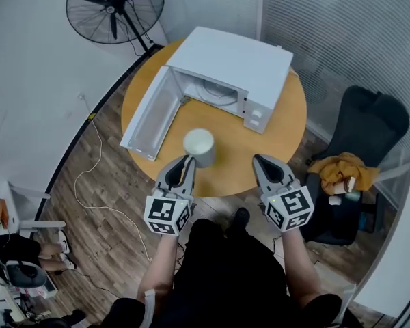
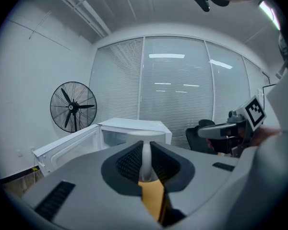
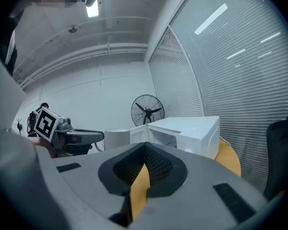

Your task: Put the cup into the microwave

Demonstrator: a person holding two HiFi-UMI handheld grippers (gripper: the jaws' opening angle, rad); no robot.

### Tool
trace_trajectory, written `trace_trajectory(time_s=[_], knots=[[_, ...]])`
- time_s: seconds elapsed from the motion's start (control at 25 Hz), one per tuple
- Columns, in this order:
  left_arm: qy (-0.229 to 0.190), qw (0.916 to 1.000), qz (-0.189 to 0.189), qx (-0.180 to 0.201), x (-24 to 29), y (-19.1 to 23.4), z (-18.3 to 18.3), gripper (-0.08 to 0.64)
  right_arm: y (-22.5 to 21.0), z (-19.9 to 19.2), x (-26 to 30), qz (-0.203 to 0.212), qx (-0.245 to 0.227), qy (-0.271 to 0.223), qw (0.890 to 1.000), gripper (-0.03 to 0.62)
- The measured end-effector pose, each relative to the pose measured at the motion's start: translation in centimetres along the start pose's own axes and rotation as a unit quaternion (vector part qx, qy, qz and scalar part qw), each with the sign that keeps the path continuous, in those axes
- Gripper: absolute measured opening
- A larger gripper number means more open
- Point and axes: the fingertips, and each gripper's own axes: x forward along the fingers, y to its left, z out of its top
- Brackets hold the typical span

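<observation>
A white cup [image 1: 199,146] stands on the round wooden table [image 1: 283,125], in front of the white microwave [image 1: 232,63]. The microwave's door [image 1: 150,115] hangs open to the left. My left gripper [image 1: 184,161] reaches the cup's near left side. In the left gripper view its jaws are shut on the cup's handle [image 2: 146,159], with the microwave [image 2: 134,126] behind. My right gripper [image 1: 260,159] hovers over the table's near edge, right of the cup, shut and holding nothing. The right gripper view shows its shut gripper [image 3: 145,148], the cup [image 3: 117,138] and the microwave [image 3: 189,132].
A floor fan [image 1: 115,9] stands behind the table at the left. A black office chair [image 1: 365,125] with a yellow cloth [image 1: 342,169] sits at the right. A white cable [image 1: 89,176] trails on the wooden floor. Glass walls with blinds close the back.
</observation>
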Motion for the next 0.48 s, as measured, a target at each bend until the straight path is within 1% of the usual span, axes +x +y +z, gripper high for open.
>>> trace_trajectory(time_s=[0.24,0.48], knots=[[0.004,1.0,0.001,0.005,1.8,0.3,-0.2,0.04,-0.9,-0.5,1.5,0.009,0.009,0.012,1.0,0.009],[0.007,1.0,-0.005,0.004,3.9,2.2,-0.5,0.04,-0.8,-0.4,3.3,0.005,0.005,0.021,1.0,0.009]])
